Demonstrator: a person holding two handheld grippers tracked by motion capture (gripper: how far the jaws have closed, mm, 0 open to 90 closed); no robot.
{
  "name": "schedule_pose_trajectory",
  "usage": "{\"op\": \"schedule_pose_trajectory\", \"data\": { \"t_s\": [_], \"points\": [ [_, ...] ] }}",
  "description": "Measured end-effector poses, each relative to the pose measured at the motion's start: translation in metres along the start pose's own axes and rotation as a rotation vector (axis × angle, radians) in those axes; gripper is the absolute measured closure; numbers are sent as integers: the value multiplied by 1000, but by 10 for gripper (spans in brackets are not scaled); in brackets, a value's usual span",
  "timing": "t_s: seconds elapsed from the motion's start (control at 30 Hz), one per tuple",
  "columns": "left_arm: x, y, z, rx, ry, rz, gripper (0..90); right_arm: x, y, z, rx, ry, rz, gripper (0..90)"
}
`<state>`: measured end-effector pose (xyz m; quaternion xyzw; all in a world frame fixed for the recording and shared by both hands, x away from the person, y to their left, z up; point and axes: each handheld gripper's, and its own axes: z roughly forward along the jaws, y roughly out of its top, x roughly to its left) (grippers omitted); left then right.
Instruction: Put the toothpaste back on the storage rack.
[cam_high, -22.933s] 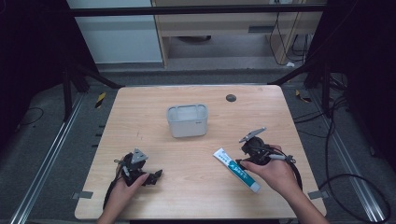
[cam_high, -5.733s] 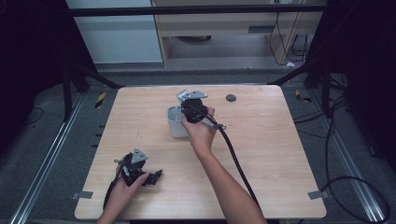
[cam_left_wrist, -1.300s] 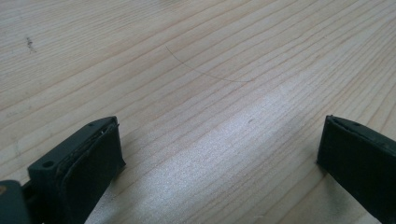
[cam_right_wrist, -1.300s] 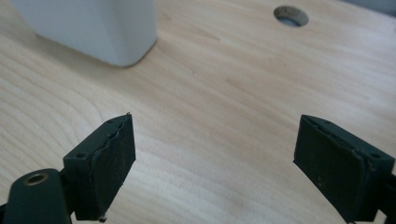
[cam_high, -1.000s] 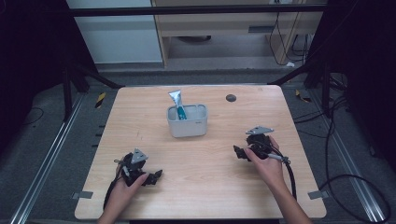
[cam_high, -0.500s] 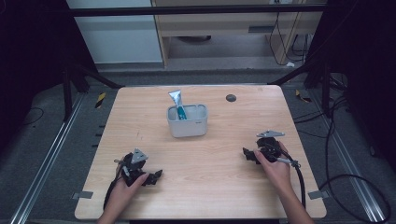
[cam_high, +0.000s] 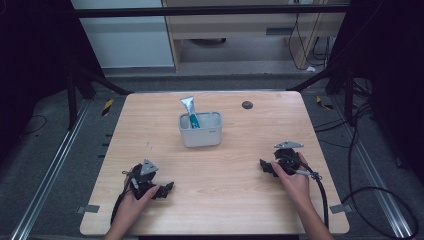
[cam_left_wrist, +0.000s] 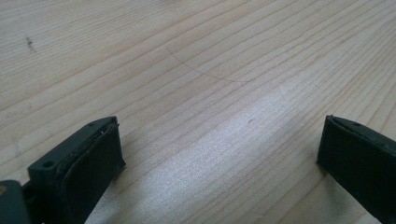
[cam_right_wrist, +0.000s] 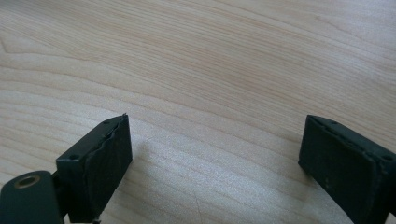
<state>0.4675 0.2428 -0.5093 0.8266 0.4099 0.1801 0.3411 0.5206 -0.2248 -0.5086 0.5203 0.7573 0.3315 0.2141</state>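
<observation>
A pale wooden bench (cam_high: 220, 200) stood on a dark floor, a light cabinet behind it. The toothpaste tube (cam_high: 190, 112) stood tilted in the grey box (cam_high: 201, 136) at mid-bench. The left gripper (cam_high: 165, 189) and right gripper (cam_high: 265, 166) rested near the front edge, jaws apart and empty. The placing looked finished; nothing called for another grasp.
</observation>
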Motion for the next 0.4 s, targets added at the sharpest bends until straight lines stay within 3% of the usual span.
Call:
{"op": "schedule_pose_trajectory", "data": {
  "t_s": [0.2,0.4],
  "points": [
    [0,0,0,0,0,0,0,3,-2,3,-9,-16,-21,49],
    [0,0,0,0,0,0,0,4,-2,3,0,-22,-13,17]
  ]
}}
